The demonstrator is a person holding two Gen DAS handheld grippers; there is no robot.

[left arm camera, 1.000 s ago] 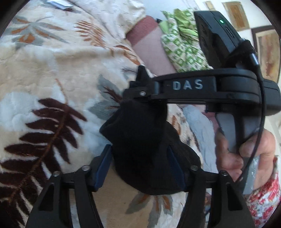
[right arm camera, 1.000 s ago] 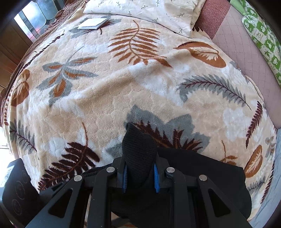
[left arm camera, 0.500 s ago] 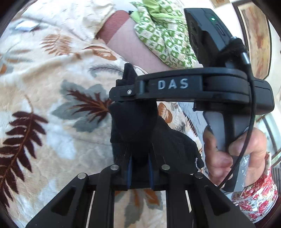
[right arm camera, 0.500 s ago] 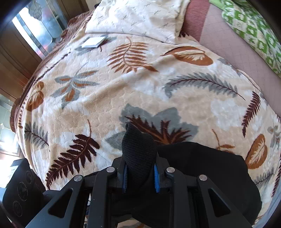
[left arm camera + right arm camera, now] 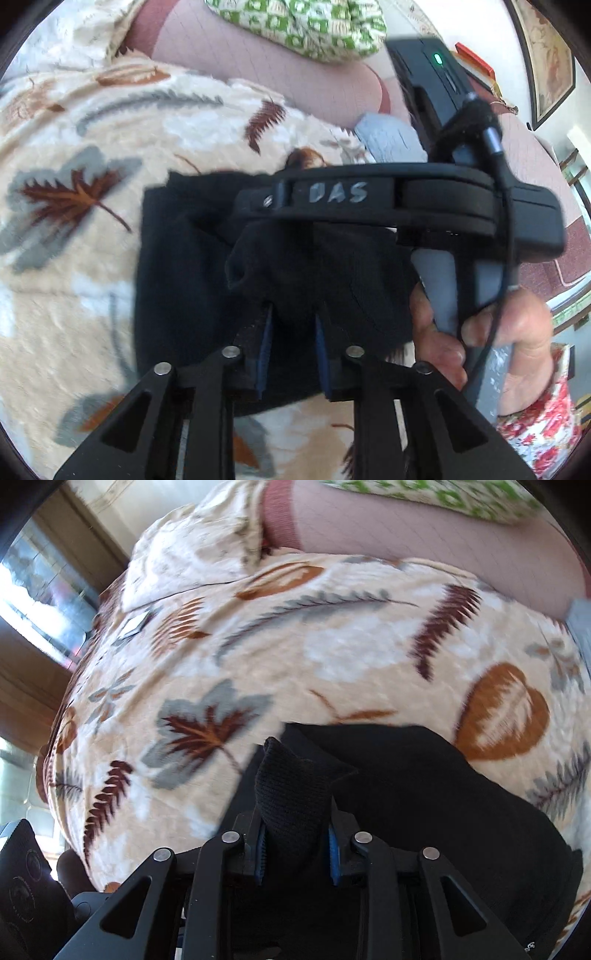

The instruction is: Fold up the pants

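Observation:
Black pants [image 5: 177, 277] lie bunched on a leaf-patterned blanket [image 5: 74, 258]. My left gripper [image 5: 292, 332] has a fold of the black fabric between its blue pads; its jaws are opening, with the cloth still filling the gap. In the right wrist view my right gripper [image 5: 295, 834] holds a knitted black edge of the pants [image 5: 424, 794] that stands up between its pads, and its jaws are opening too. The right gripper's body, marked DAS, crosses the left wrist view just above the fabric, held by a hand [image 5: 480, 332].
Beyond the blanket [image 5: 332, 646] lies a pink quilted sheet [image 5: 258, 74] with a green patterned pillow [image 5: 303, 26] and a cream pillow [image 5: 192, 554]. A grey cloth [image 5: 388, 136] sits at the blanket's edge. A small white flat object [image 5: 135, 626] lies far left.
Both grippers carried the black fabric across the bed toward the pink sheet, so more of the pants now lies under them. The left jaws narrowed onto the fabric, then widened slightly.

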